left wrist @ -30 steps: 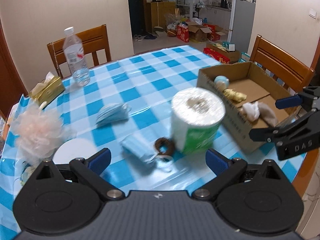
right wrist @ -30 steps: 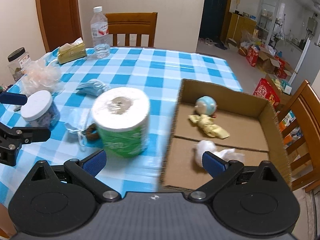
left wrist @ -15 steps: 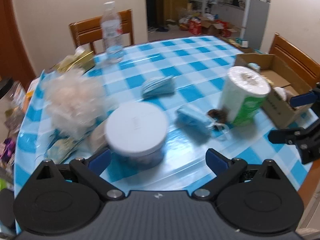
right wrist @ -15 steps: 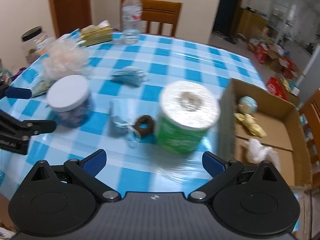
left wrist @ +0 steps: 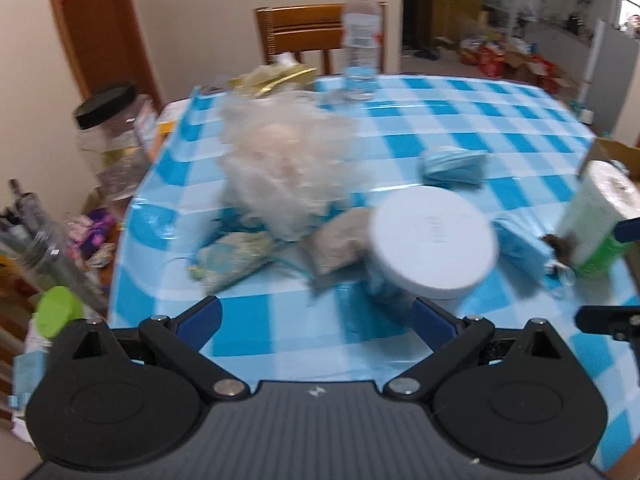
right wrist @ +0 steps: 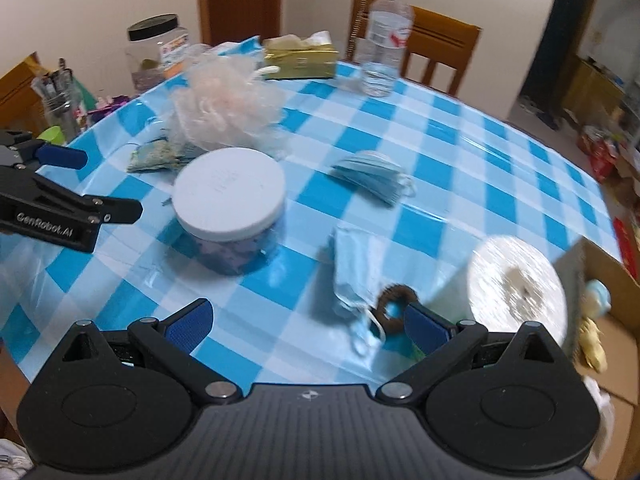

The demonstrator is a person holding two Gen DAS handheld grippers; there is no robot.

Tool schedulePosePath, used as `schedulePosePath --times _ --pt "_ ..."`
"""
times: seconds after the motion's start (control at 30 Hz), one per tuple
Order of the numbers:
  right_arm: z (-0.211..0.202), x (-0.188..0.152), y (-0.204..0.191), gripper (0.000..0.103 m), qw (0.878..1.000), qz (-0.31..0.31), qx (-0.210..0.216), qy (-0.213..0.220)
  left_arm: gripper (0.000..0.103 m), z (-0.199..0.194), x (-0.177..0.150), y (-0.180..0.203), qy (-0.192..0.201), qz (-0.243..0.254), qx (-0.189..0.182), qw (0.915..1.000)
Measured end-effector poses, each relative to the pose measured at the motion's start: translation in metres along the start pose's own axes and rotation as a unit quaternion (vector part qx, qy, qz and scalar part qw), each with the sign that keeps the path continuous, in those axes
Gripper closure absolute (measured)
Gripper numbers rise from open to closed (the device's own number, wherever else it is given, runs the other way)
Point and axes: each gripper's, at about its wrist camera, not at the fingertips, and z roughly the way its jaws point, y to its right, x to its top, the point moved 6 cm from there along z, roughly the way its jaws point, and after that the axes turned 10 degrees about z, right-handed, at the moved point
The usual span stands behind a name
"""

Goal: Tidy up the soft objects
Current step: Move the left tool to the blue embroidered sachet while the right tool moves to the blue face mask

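The walls point(right wrist: 100, 4) are plain cream. A brown wooden door point(right wrist: 238, 0) stands in the corner, and a wooden chair point(right wrist: 444, 48) waits behind the round table with a blue and white checked cloth point(right wrist: 460, 168). On the right a dark doorway point(right wrist: 560, 36) opens to another room, where cardboard boxes point(left wrist: 516, 60) lie on a pale floor point(left wrist: 436, 66).

Cardboard box point(right wrist: 608, 344) cut off at right edge — contents blurred.

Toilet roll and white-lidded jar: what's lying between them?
In the right wrist view, a crumpled blue face mask and a brown ring-shaped thing lie between toilet roll and jar.
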Motion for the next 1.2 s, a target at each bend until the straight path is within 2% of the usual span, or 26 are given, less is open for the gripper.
schedulePosePath --times 0.2,0.5,0.63,0.7,0.77,0.87,0.97,1.2 --pt "0.012 0.015 -0.009 0.000 0.999 -0.025 0.032 0.001 0.003 0.019 0.005 -0.027 -0.016 -0.005 0.042 0.9990" --pt "0.026 0.043 -0.013 0.000 0.997 -0.040 0.057 0.015 0.007 0.063 0.022 -0.063 -0.020 -0.064 0.072 0.9951" --pt "0.033 0.054 -0.014 0.000 0.997 -0.040 0.065 0.018 0.008 0.083 0.024 -0.070 -0.024 -0.081 0.066 0.9942" --pt "0.036 0.059 -0.015 0.000 0.997 -0.042 0.067 0.019 0.017 0.094 0.023 -0.072 -0.033 -0.089 0.067 0.9932" --pt "0.040 0.062 -0.016 0.000 0.997 -0.043 0.069 0.020 0.021 0.101 0.022 -0.074 -0.041 -0.094 0.067 0.9925" --pt "0.046 0.064 -0.018 0.000 0.996 -0.043 0.071 0.017 0.021 0.108 0.019 -0.075 -0.047 -0.104 0.065 0.9913" --pt "0.050 0.064 -0.018 0.000 0.996 -0.041 0.071 0.014 0.021 0.111 0.015 -0.074 -0.051 -0.126 0.047 0.9896" --pt "0.065 0.059 -0.013 0.000 0.997 -0.029 0.065 -0.003 0.021 0.117 0.015 -0.071 -0.056 -0.140 0.036 0.9879"
